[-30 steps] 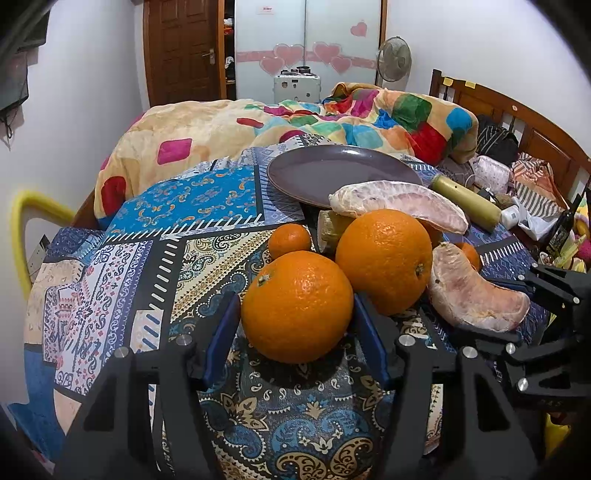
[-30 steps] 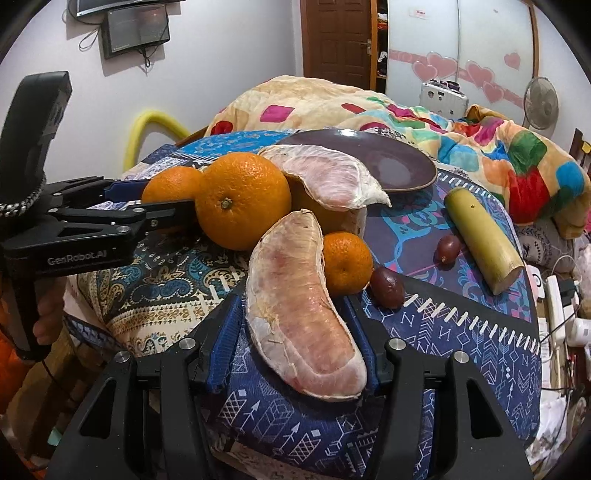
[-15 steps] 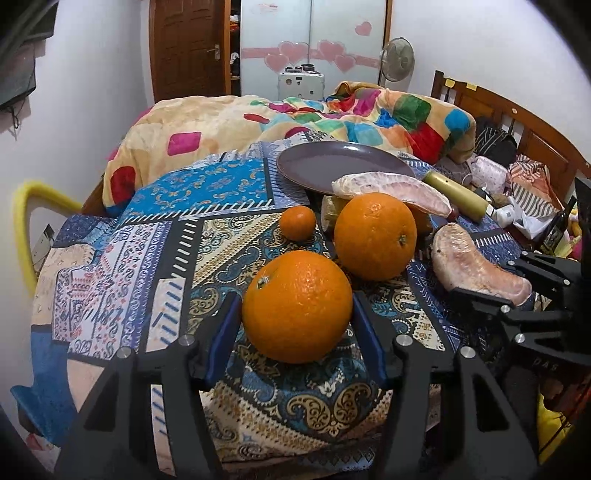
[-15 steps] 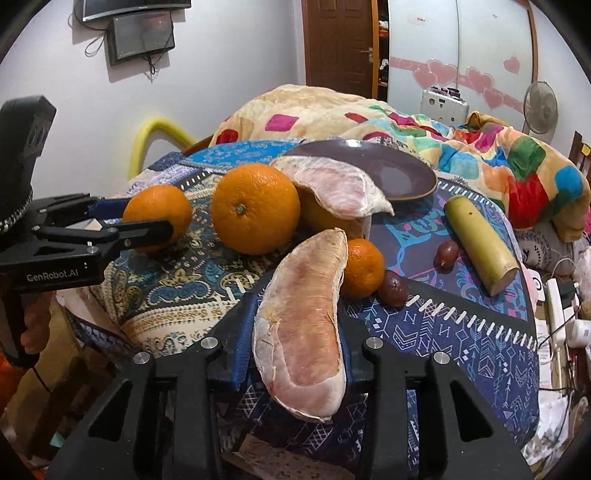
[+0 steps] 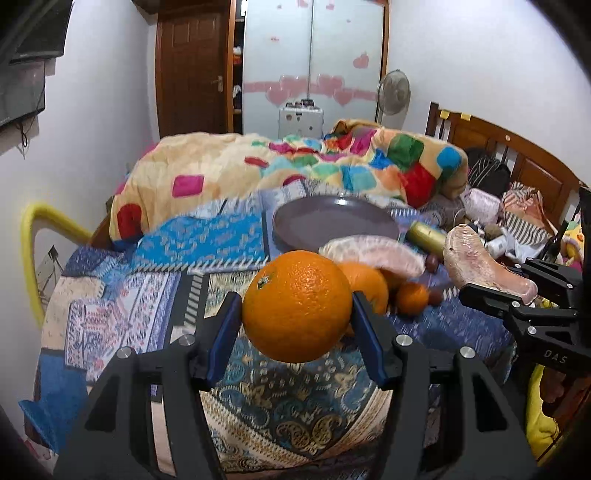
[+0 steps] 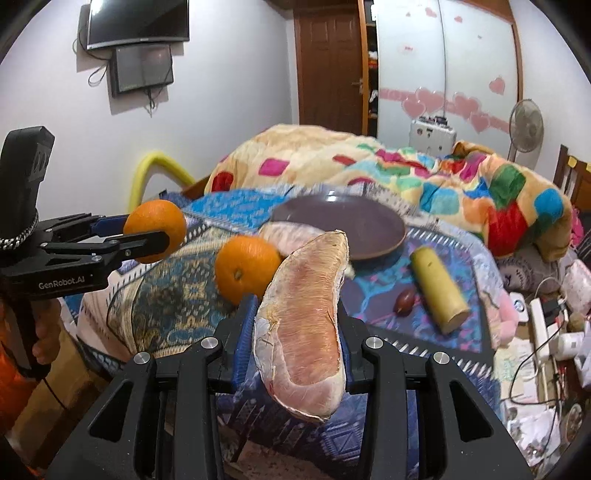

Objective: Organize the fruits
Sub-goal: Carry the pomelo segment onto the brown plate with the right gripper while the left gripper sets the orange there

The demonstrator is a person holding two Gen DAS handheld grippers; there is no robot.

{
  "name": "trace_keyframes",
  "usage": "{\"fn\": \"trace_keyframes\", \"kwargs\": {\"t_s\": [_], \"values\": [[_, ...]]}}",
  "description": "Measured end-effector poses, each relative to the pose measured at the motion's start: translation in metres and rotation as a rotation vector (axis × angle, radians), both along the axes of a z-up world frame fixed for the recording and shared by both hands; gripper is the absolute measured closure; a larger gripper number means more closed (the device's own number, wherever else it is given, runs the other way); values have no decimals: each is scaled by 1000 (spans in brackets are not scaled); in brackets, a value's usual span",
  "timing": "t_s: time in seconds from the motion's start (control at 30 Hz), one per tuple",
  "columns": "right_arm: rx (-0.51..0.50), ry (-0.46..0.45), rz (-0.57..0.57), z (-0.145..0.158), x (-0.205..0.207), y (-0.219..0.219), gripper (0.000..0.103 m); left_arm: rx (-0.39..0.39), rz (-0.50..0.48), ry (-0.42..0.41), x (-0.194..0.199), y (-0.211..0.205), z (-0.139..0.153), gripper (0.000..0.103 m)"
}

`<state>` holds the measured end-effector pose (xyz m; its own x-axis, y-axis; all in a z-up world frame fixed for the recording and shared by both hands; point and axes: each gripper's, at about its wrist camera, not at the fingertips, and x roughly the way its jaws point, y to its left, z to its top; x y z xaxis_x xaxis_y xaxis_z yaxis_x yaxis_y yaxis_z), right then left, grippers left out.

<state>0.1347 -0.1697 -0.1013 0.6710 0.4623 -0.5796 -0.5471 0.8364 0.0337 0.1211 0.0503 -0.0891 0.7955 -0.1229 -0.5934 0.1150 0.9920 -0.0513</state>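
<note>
A: What carries the fruit?
B: A desk under a patterned blue cloth, ahead of both tongs; past it a bed with a patchwork blanket, a wooden door, a fan and a wall screen

A: Any containers?
B: One dark plate at the far side of the desk, beyond the tongs; nothing shows on its visible face

A: The left tongs?
B: Closed onto a large orange, pads pressing both its sides, held above the cloth

A: And the right tongs?
B: Clamped on a peeled pomelo segment, which stands up between the fingers, above the near edge of the desk

A: What lies on the cloth?
B: Just ahead of the right tongs a second orange, another pomelo piece near the plate, a small dark fruit and a yellow-green stalk to their right, and a small mandarin, seen from the left tongs' view
</note>
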Motion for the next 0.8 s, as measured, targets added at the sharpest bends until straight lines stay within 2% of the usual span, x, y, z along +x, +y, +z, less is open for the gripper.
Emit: {"fn": "trace_keyframes", "kwargs": {"t_s": [0.4, 0.8], "values": [[34, -119, -52, 35, 32, -9, 68, -8, 7, -82, 33, -3, 31, 44], [22, -196, -86, 48, 73, 0, 68, 21, 12, -92, 87, -9, 40, 44]]}}
